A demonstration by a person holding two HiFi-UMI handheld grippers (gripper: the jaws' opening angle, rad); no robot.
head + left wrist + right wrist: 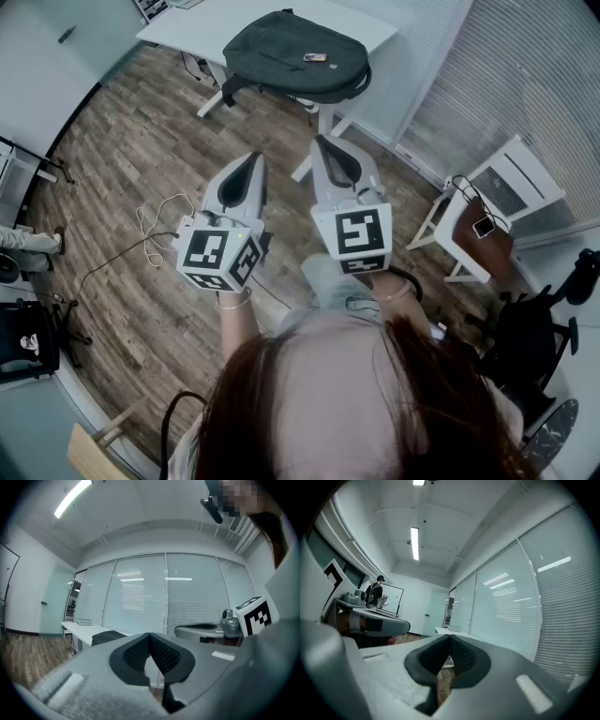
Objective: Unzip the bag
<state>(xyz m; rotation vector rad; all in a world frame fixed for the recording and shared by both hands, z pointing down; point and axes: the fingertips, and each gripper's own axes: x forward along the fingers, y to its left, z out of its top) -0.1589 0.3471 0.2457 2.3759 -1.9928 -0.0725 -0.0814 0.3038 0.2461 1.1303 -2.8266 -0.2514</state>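
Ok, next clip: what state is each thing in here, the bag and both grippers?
Bag: lying flat on the white table, looks zipped shut, no gap showing, untouched.
Left gripper: shut, empty, held level, well short of the bag.
Right gripper: shut, empty, held level, beside the left one.

Your head camera looks steeply down; the table point(375, 26) lies far at 12 o'clock. Both gripper cameras face level, sharing that table and blinds point(140, 597).
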